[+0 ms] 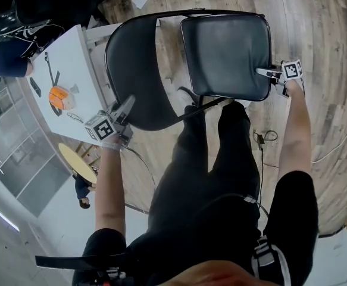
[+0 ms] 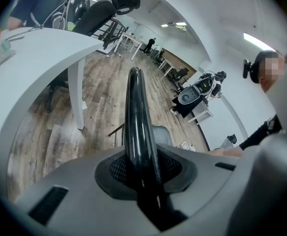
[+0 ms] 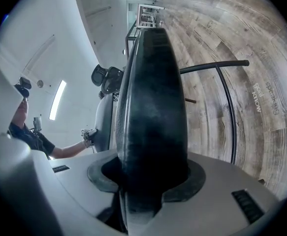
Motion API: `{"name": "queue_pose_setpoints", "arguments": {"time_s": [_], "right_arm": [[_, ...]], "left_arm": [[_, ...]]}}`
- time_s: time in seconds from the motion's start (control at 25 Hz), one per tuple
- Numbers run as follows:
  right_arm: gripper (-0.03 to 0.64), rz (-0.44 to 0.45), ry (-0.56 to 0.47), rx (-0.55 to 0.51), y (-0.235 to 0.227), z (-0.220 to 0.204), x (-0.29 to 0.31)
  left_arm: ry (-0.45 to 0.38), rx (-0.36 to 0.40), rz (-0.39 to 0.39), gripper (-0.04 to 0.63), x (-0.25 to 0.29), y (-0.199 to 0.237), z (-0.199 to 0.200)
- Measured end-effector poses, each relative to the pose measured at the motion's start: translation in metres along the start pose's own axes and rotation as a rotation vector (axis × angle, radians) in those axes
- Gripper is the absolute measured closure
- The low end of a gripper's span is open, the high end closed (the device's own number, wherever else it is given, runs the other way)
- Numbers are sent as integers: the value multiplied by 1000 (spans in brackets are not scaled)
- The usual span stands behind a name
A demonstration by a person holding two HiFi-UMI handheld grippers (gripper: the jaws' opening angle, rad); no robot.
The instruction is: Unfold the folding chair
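A floor point(image 1: 316, 28) of worn, grey-brown wood planks fills the head view, seen from steeply above. At the left stands a white table point(image 1: 72, 58) carrying an orange object point(image 1: 60, 97) and a few small dark items. The black folding chair point(image 1: 209, 58) stands on the floor just right of the table, directly ahead of the person's black trousers point(image 1: 209, 177). Its backrest point(image 1: 134, 70) is a smooth, curved dark panel with rounded corners. Its seat point(image 1: 230, 55) is a padded rounded square with a faint sheen, edged by thin black tubing. A strip of floor shows between the two parts. The left tongs point(image 1: 124, 109) meet the backrest's lower edge, and the right tongs point(image 1: 267, 72) meet the seat's right edge. A bare forearm runs back from each.

In the left gripper view, the pale grey jaws are nearly together, pinching a thin, glossy black edge. It is probably the backrest's rim, though the close angle shows only a narrow strip. Beyond lie the white table's curved edge, plank flooring and black office chairs point(image 2: 101, 14) in a long white room.

In the right gripper view, the jaws stand wider, pressed on either side of the seat's thick edge. The padding is matte and finely grained. A slim black tube point(image 3: 222, 82) of the frame curves over the planks to the right.
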State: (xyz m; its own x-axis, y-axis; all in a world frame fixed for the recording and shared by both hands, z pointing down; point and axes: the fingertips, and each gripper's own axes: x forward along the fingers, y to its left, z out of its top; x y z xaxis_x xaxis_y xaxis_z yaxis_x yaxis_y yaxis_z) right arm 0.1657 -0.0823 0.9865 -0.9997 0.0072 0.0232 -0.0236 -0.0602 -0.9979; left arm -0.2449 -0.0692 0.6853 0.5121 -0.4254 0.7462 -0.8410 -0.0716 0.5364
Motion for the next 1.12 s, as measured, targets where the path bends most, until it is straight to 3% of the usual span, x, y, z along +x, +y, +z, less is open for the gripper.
{"name": "queue_pose_setpoints", "arguments": {"time_s": [0.28, 0.6, 0.92, 0.96, 1.04, 1.12], "right_arm": [[439, 1, -2, -6, -22, 3, -19], [424, 1, -20, 15, -44, 4, -37], [418, 16, -30, -39, -44, 9, -41], [395, 1, -44, -26, -46, 10, -43], [333, -66, -75, -20, -50, 14, -54], [330, -212, -70, -101, -58, 23, -76]], "left_arm": [[42, 85, -57, 514, 18, -32, -3], [80, 84, -34, 514, 37, -65, -8], [26, 41, -28, 512, 38, -67, -4], [11, 38, -24, 509, 37, -66, -3], [-27, 28, 8, 435, 33, -62, 1], [-70, 37, 64, 397, 25, -58, 9]]}}
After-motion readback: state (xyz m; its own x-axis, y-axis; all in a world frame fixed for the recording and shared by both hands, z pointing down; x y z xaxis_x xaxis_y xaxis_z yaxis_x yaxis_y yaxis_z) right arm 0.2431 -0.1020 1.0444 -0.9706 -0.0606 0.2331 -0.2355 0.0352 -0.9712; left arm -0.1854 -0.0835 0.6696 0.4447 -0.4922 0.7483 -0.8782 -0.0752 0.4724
